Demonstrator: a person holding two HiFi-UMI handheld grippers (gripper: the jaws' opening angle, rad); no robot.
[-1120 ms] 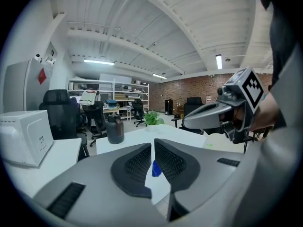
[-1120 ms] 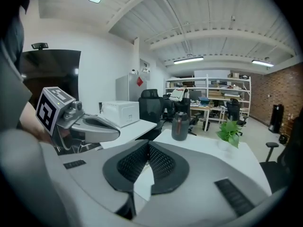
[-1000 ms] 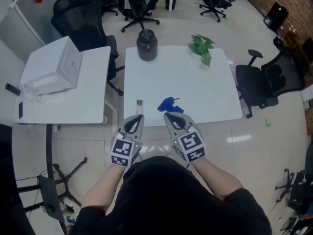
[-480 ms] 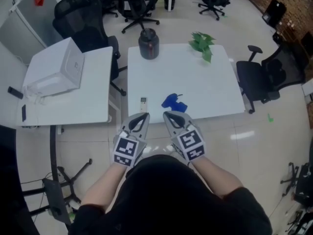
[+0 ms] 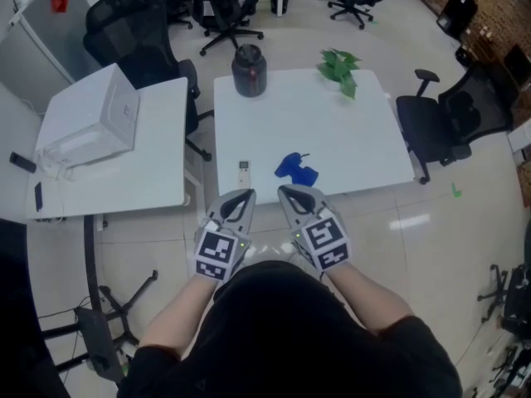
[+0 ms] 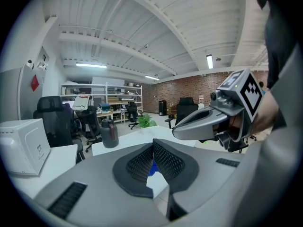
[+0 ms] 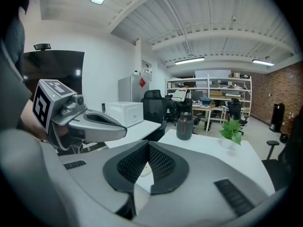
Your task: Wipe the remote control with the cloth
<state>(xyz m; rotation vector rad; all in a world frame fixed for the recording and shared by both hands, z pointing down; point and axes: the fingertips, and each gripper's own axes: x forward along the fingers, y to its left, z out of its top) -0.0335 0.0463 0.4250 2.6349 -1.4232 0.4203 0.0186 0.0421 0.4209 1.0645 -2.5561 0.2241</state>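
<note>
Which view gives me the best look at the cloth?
Head view: the whole blue cloth lies on the table. Left gripper view shows only a blue sliver of it; right gripper view shows none.

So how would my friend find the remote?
Find the big white square table in the middle. Near its front edge, left of the crumpled blue cloth, lies the remote control. It's the only small, pale, flat stick there; the jug and plant stand far back.
</note>
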